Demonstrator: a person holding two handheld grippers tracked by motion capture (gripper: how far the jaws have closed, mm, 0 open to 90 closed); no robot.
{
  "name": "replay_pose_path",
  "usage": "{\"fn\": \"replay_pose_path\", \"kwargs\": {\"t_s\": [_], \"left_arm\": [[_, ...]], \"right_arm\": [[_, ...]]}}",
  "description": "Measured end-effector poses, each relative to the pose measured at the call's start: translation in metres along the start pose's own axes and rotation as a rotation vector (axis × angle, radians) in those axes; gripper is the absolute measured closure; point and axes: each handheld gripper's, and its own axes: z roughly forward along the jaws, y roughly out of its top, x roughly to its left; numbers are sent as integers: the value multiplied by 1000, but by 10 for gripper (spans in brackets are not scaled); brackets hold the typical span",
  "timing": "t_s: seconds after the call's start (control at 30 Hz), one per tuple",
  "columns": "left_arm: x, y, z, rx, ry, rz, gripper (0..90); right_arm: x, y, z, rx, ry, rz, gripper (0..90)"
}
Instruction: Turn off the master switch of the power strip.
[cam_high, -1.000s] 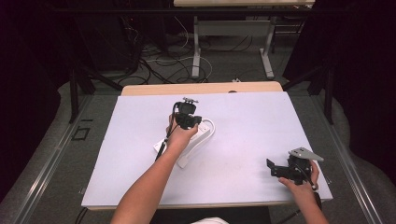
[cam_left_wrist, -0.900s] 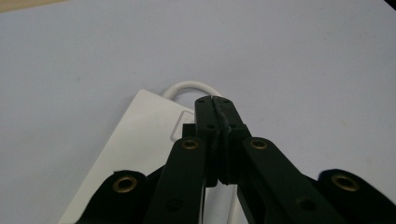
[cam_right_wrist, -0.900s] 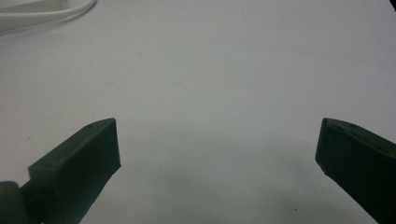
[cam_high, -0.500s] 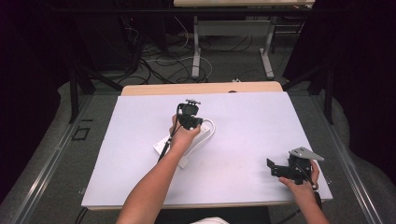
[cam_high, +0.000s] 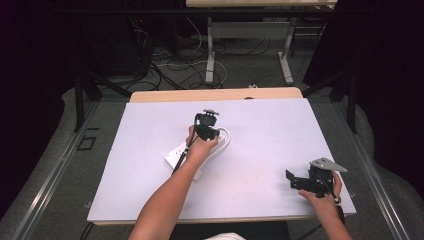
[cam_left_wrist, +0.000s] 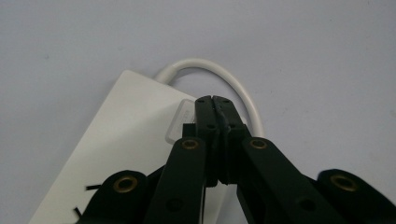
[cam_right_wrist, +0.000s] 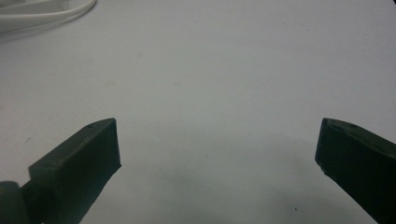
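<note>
Now, item one: my left gripper, jaws pressed together with nothing between them, tips resting over the clear rocker switch at the far end of the white power strip. Compared with a second ago, this gripper sits a little lower and slightly farther right over the strip; the left hand has followed it down.

Item two: the power strip itself, lying flat near the middle of the table, long axis running near-left to far-right, partly covered by my left hand and forearm. It has not shifted since the earlier frames.

Item three: white cable, leaving the far end of the strip and looping round to the right in one arc, just beside the closed jaws. Same loop as before.

Item four: my right gripper, held in the right hand at the near right corner of the table, well apart from the strip. Jaws stand wide apart and hold nothing, hovering over bare white surface. Unchanged from a second ago.

Item five: containers, none catalogued; the table carries the strip and its cable.
</note>
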Motion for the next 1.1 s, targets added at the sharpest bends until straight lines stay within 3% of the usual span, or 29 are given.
{"fn": "replay_pose_path", "kwargs": {"t_s": [0.57, 0.8, 0.93, 1.1], "left_arm": [[1, 0, 7, 17, 13, 2, 900], [2, -1, 8, 1, 46, -15, 900], [4, 0, 5, -2, 14, -32, 900], [0, 0, 6, 0, 18, -19, 900]], "right_arm": [[0, 0, -1, 11, 11, -4, 0], [1, 0, -2, 5, 14, -14, 0], [0, 0, -2, 5, 8, -2, 0], [0, 1, -2, 20, 7, 2, 0]]}}
